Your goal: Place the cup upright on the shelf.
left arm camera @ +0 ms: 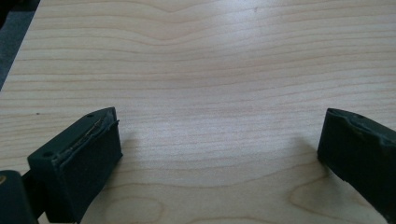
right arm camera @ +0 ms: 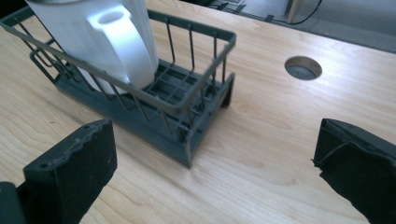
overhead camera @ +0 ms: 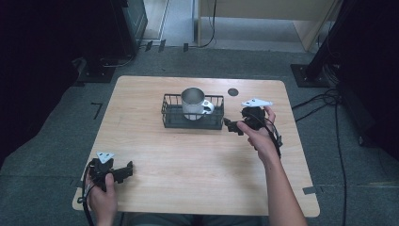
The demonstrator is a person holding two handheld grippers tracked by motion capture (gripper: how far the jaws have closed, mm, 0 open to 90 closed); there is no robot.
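Here, take the wire basket (overhead camera: pixel 193 117) as your landmark: it sits toward the far middle of the worktop (overhead camera: pixel 197 165), and the mug (overhead camera: pixel 194 102) stands upright inside it, at about the middle, its white handle (overhead camera: pixel 208 108) turned toward the basket's right end.

The mug looks rigid and probably light to moderate in weight. Its wall is smooth and pale with a metallic grey sheen inside, so judge it slippery under flat pads. A pinch across the rim or through the handle loop would likely hold better than a squeeze on the round body. In the right gripper view the handle (right arm camera: pixel 122 44) reads as a broad white band with an open loop at its top. The basket (right arm camera: pixel 187 100) is dark wire with a grid floor, stiff, and its walls stand close around the mug, which leaves little room for a side approach.

Your right tool (overhead camera: pixel 234 126) hangs just beside the basket's right end, jaws spread wide with nothing between them. Your left tool (overhead camera: pixel 123 173) is well apart from the basket, near the worktop's near left corner, jaws likewise wide over bare wood.

A round grommet hole (overhead camera: pixel 233 92) lies just beyond the basket's right end.
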